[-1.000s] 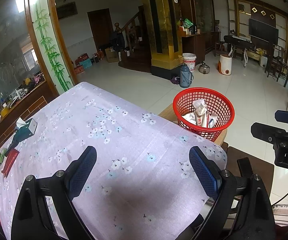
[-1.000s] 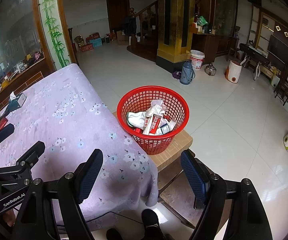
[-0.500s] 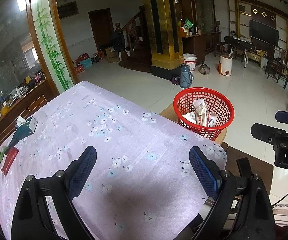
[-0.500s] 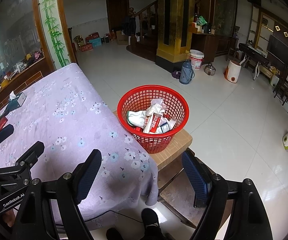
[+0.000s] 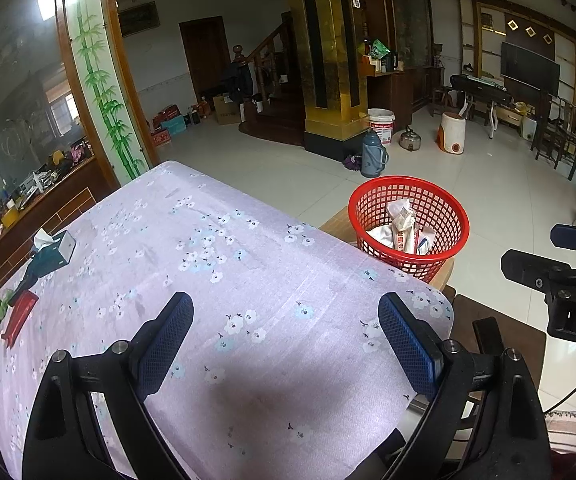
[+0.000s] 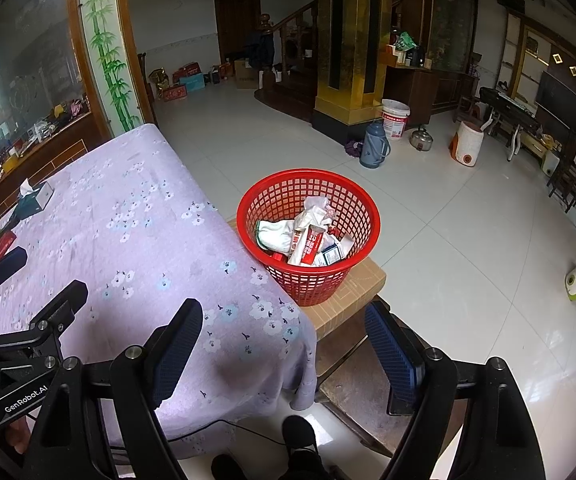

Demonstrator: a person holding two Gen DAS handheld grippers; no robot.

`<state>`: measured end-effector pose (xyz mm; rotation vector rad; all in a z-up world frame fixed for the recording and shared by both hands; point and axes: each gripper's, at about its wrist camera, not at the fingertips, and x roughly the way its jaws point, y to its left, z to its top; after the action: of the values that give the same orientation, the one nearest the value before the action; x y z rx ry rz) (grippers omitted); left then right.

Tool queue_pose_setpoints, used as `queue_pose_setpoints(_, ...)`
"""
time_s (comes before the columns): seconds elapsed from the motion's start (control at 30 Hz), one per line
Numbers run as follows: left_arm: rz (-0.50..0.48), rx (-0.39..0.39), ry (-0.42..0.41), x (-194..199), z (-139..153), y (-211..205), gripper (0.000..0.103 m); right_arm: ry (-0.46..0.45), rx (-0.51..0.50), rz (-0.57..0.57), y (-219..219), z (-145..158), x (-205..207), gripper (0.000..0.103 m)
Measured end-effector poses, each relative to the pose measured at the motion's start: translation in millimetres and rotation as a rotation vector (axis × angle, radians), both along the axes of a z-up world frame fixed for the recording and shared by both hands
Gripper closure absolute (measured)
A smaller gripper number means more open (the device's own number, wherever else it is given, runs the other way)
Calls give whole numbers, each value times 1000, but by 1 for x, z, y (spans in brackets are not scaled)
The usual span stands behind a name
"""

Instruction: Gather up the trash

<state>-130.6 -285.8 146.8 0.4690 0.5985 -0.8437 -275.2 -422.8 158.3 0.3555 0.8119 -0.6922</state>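
Now both grippers gape empty beside filled red basket (image 6: 308, 236).

White lettering reading "GenRobot.AI" stood on the black body of the left gripper (image 6: 75, 312). The letters "DA", cut off, showed on the right gripper (image 5: 560, 252).

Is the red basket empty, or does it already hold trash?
It holds trash. The red basket stands upright, with a white cloth and crumpled packets inside, below its rim.
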Motion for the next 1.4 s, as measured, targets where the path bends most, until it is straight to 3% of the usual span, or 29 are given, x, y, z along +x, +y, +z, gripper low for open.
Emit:
queue_pose_setpoints(0.5,8,-3,15,2,-1,3,10,6,5,0,-1,-2,2,16)
queue_pose_setpoints(0.67,74,10,49,13,-11,20,10,28,38,42,3,-14,20,15)
queue_pose_setpoints(0.9,328,41,142,44,-40,87,10,104,95,230,41,-48,86,15)
queue_pose_setpoints(1.17,663,119,227,59,-84,199,10,191,125,480,126,-99,174,15)
queue_pose_setpoints(1.3,756,140,246,63,-107,242,10,201,135,534,165,-125,211,15)
queue_pose_setpoints(1.4,778,112,268,70,-122,261,10,195,116,526,183,-138,231,15)
